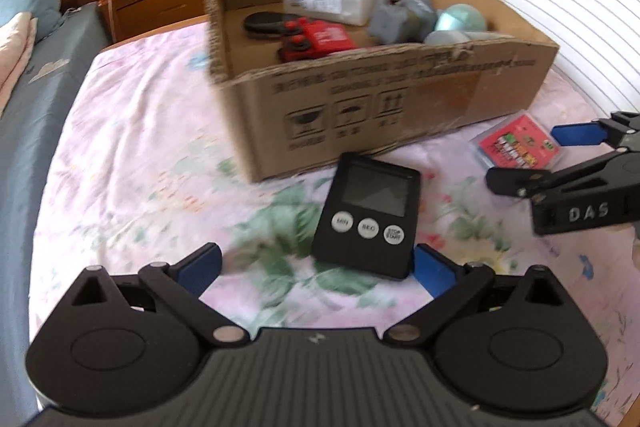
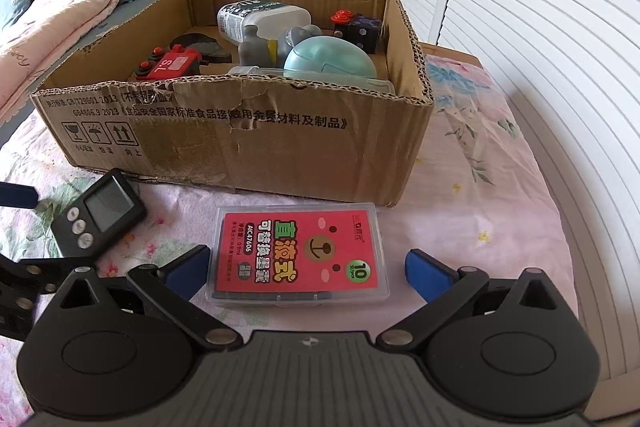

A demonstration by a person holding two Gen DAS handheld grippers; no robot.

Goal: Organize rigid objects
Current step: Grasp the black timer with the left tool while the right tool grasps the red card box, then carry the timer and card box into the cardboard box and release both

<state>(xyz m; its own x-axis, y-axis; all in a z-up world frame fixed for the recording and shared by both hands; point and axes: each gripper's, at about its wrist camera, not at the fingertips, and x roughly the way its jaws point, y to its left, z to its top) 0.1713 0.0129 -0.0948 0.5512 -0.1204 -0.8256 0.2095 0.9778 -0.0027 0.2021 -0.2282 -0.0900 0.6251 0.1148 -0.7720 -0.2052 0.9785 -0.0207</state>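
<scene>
- Left gripper (image 1: 318, 269) is hovering low over the floral bedsheet (image 1: 140, 155), jaws spread wide, holding nothing.
- Black digital timer (image 1: 368, 221) is lying flat between the blue pads, nearer the right pad (image 1: 434, 269), just in front of the cardboard box (image 1: 400, 115).
- Right gripper (image 2: 308, 273) is also standing spread and empty; the clear ink-cartridge case (image 2: 298, 255) is sitting between its pads, close to the left one (image 2: 188, 273), near the box's front wall.
- Box is already holding a white bottle (image 2: 260, 17), a red toy (image 2: 172, 65), a teal egg-shaped item (image 2: 330, 61) and grey pieces.
- Risk, timer: off-centre closure is likely pushing it sideways on the soft sheet rather than pinching it.
- Risk, case: smooth plastic, possibly slipping or tilting out.
- Risk: both grippers are working close together; collision possible on lifting.
</scene>
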